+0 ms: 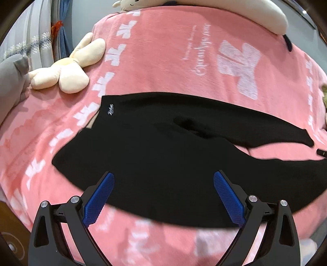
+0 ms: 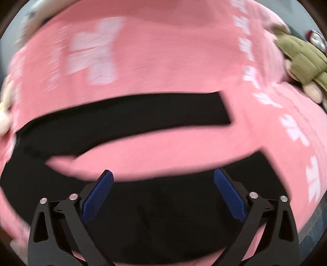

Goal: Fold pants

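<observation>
Your left gripper (image 1: 163,180) hangs above the near edge of the black pants (image 1: 163,155), its jaws spread wide with nothing between them. The blue pads (image 1: 100,200) frame bare black cloth; whether the pad tips touch the cloth cannot be told from this view.

Your right gripper (image 2: 163,178) is in the same condition: jaws wide apart and empty, positioned over the near leg of the pants (image 2: 163,214). The right wrist view is smeared by motion blur, so fine detail there is unreliable.

The pants lie flat on the pink blanket (image 1: 163,61), which carries white block markings and a line of script. In the left wrist view the waistband end lies to the left, with a small white embroidered logo (image 1: 110,109) near its far corner. The two legs run to the right and separate, leaving a wedge of pink blanket between them. In the right wrist view the far leg ends in a straight cuff (image 2: 224,109), and the near leg passes under the gripper.

Beyond the pants, a cream plush toy (image 1: 67,69) rests on the left edge of the blanket, well apart from the garment. A long cream pillow-like plush (image 1: 204,8) lies along the far edge. In the right wrist view, an olive-green plush item (image 2: 302,61) sits at the far right edge of the blanket.
</observation>
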Demonstrator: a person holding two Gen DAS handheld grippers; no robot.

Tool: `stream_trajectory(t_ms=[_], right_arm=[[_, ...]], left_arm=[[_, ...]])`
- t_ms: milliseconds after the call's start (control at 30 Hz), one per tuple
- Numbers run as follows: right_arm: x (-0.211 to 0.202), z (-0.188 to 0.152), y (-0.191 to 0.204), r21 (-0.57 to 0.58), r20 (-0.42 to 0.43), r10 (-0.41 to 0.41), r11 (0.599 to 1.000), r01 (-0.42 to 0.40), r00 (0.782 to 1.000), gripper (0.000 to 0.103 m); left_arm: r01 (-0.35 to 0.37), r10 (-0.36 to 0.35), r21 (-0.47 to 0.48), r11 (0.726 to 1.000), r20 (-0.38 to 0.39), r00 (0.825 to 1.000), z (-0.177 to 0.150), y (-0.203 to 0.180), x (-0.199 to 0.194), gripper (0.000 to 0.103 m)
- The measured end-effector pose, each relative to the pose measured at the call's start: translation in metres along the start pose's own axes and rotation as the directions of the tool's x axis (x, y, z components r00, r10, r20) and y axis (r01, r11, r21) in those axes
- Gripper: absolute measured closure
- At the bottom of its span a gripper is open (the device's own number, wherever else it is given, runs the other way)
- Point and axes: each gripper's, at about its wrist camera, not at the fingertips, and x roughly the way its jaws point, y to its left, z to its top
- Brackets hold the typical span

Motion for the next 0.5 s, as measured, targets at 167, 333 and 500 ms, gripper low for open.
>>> stream_trajectory(t_ms=[167,333,500], right_arm=[[0.069,0.062,-0.056,0.067,-0.047,-0.038,0.997,0.041,0.998,0.016],[0.133,0.104,-0.082,0.132,-0.096,-0.030,0.990,0.043,0.995,0.025],[0.167,0.124,-0.083,0.155,-0.115,-0.039,0.986,0.056,0.993,0.025]], left_arm=[[-0.007,0.006,-0.017,1.000,-0.034,0.999,0.029,0.007,0.040,0.007],[-0.060,0.059,-0.025,0.998,-0.060,0.996,0.051,0.009,0.089,0.007],[-0.063,0.057,-0.097,0.993,-0.070,0.996,0.091,0.029,0.133,0.007]])
